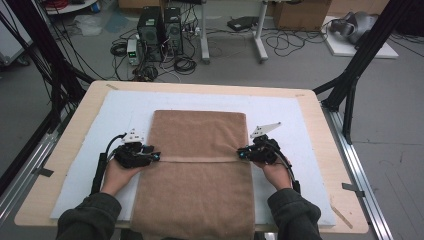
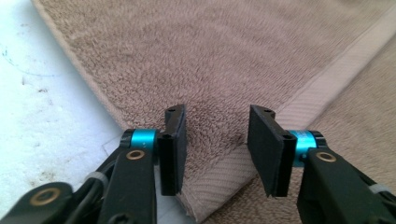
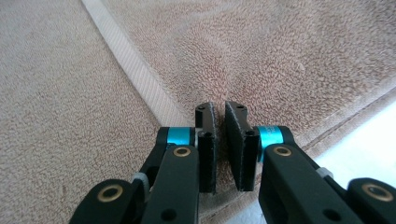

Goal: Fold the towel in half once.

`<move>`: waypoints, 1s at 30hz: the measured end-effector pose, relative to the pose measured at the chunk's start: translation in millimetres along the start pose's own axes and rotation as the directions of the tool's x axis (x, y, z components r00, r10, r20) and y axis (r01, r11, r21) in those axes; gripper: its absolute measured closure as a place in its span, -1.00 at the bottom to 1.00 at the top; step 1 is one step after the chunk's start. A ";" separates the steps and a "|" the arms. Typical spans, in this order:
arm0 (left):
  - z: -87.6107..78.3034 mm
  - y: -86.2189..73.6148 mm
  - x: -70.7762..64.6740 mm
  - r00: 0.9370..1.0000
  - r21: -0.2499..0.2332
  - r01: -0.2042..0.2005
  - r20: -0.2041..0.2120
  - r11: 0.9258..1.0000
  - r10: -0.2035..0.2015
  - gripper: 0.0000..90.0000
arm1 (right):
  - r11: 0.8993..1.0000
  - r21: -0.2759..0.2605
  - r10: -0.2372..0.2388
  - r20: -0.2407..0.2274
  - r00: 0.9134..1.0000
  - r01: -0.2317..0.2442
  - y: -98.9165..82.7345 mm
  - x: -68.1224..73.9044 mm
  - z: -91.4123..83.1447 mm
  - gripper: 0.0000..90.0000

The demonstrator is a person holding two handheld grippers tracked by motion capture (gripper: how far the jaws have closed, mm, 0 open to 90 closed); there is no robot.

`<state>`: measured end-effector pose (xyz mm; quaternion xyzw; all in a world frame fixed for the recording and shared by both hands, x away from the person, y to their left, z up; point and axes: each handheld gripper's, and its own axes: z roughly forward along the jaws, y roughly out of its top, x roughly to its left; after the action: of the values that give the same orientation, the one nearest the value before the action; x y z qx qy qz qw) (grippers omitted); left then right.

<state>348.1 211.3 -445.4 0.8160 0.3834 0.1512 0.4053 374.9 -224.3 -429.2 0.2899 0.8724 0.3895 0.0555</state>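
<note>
Brown towel (image 1: 197,170) lies folded mid-surface, near end overhanging the surface (image 1: 320,125) edge. Left tongs (image 2: 215,140) gape over its left edge; right tongs (image 3: 219,140) nearly closed, pinching the right edge. White pad (image 1: 115,120) bare both sides.

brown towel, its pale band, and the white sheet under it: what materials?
Towel: looks like terry cloth, matte, looped fuzzy pile. Band: flat woven strip, fine ribbing, no pile. White sheet: probably foam board or similar, matte, smooth, faintly scuffed; can't tell for sure.

A folded brown towel (image 1: 199,165) lies on the white mat (image 1: 280,107); the left gripper (image 1: 156,157) and right gripper (image 1: 241,154) touch its side edges.
</note>
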 end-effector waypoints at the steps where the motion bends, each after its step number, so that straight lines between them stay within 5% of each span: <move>1: 0.4 0.3 -0.7 1.000 0.002 -0.010 -0.002 1.000 0.010 0.46 | 1.000 0.006 0.000 -0.001 1.000 0.000 0.0 0.2 1.0 0.84; 7: 0.3 3.6 -3.0 1.000 0.007 -0.019 -0.020 1.000 0.019 0.88 | 1.000 0.021 0.001 -0.010 1.000 -0.001 -0.6 -1.1 7.0 0.84; 25: -35.4 28.4 -0.6 1.000 -0.124 0.029 0.011 0.992 -0.028 0.90 | 0.995 -0.089 -0.037 -0.021 0.999 0.035 21.2 5.3 -31.7 0.85; 30: -43.4 27.3 -6.1 1.000 -0.123 0.007 0.019 0.992 -0.005 0.90 | 0.992 -0.102 -0.074 -0.023 0.997 0.071 23.8 14.4 -42.4 0.85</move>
<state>333.6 220.1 -396.6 0.7897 0.3722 0.1658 0.4586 360.3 -231.2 -381.2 0.2497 0.8623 0.4345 0.0728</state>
